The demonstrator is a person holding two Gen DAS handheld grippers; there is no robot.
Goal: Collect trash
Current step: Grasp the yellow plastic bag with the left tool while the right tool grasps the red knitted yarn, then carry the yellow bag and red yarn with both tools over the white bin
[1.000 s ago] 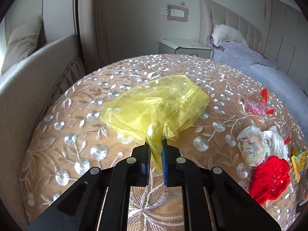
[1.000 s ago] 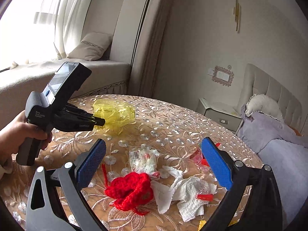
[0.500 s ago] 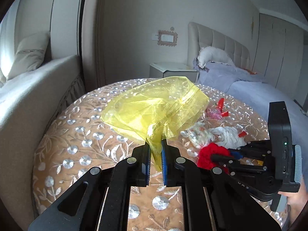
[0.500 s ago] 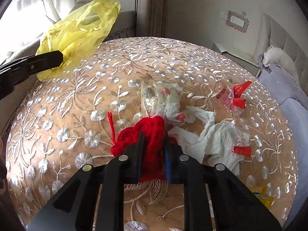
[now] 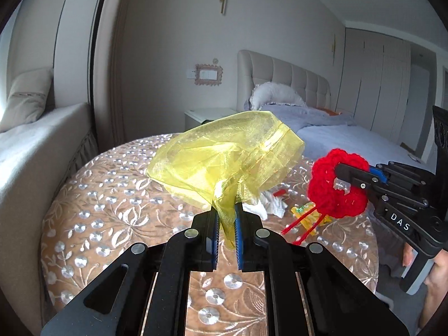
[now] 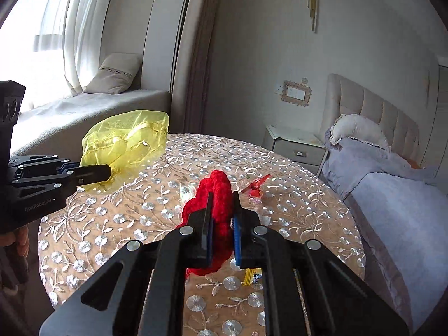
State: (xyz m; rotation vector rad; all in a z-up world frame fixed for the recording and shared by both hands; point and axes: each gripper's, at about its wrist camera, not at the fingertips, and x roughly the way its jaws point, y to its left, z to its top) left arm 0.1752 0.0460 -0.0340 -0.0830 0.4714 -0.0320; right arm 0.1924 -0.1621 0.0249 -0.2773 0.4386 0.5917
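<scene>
My left gripper (image 5: pixel 226 215) is shut on the edge of a yellow mesh bag (image 5: pixel 226 158) and holds it up above the round table (image 5: pixel 112 218). The bag also shows in the right wrist view (image 6: pixel 126 144), at the left gripper's tip (image 6: pixel 107 172). My right gripper (image 6: pixel 221 207) is shut on a red crocheted piece (image 6: pixel 217 196) and holds it above the table. In the left wrist view the red piece (image 5: pixel 327 187) hangs in the right gripper (image 5: pixel 340 169), right of the bag, with yarn tails dangling.
White crumpled tissue (image 5: pixel 268 204), a yellow wrapper (image 5: pixel 306 217) and red plastic scraps (image 6: pixel 256 186) lie on the embroidered tablecloth. A bed (image 6: pixel 392 184) stands to the right, a nightstand (image 6: pixel 296 142) behind, a cushioned window seat (image 6: pixel 84 112) to the left.
My right gripper closed on the red crocheted piece and lifted it off the table. My left gripper raised the yellow bag higher, with the two grippers now close together.
</scene>
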